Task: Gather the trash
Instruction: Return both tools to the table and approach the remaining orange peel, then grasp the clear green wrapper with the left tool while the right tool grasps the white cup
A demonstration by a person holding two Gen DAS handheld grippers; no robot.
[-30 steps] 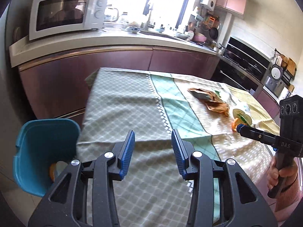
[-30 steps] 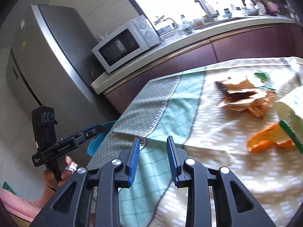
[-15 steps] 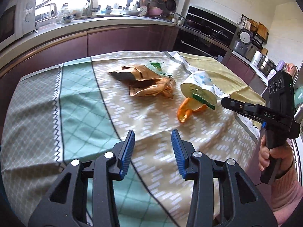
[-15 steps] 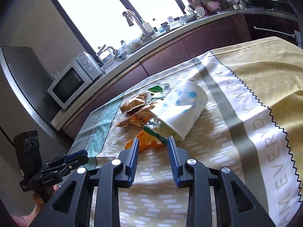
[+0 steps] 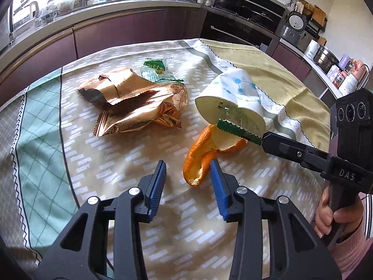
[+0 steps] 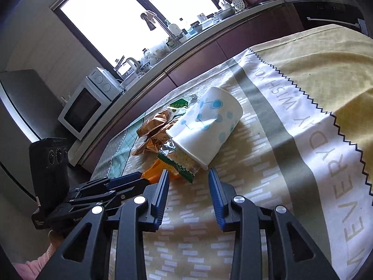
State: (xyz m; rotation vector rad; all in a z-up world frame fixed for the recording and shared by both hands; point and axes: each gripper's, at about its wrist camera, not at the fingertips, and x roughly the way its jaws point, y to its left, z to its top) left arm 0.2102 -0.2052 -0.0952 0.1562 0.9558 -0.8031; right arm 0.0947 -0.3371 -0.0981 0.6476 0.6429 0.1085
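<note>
An orange peel (image 5: 205, 154) lies on the tablecloth (image 5: 116, 163). My left gripper (image 5: 187, 170) is open, its fingers either side of the peel's near end. A white paper cup with blue dots (image 5: 233, 100) lies on its side behind it, a green-edged wrapper (image 5: 237, 131) sticking out of its mouth. My right gripper (image 6: 188, 177) is open just short of the cup's mouth (image 6: 205, 130) and wrapper (image 6: 179, 163). Crumpled copper foil bags (image 5: 132, 102) and a small green wrapper (image 5: 155, 66) lie further back.
The table's far edge faces a dark purple kitchen counter (image 5: 105, 30) with a sink and a microwave (image 6: 86, 105). An oven and appliances stand to the right (image 5: 244, 23). The yellow part of the cloth (image 6: 314, 65) is on the right.
Both grippers have moved forward over the table toward the trash. The left now straddles the orange peel's end; the right has closed in on the cup's mouth. Both stay open.
</note>
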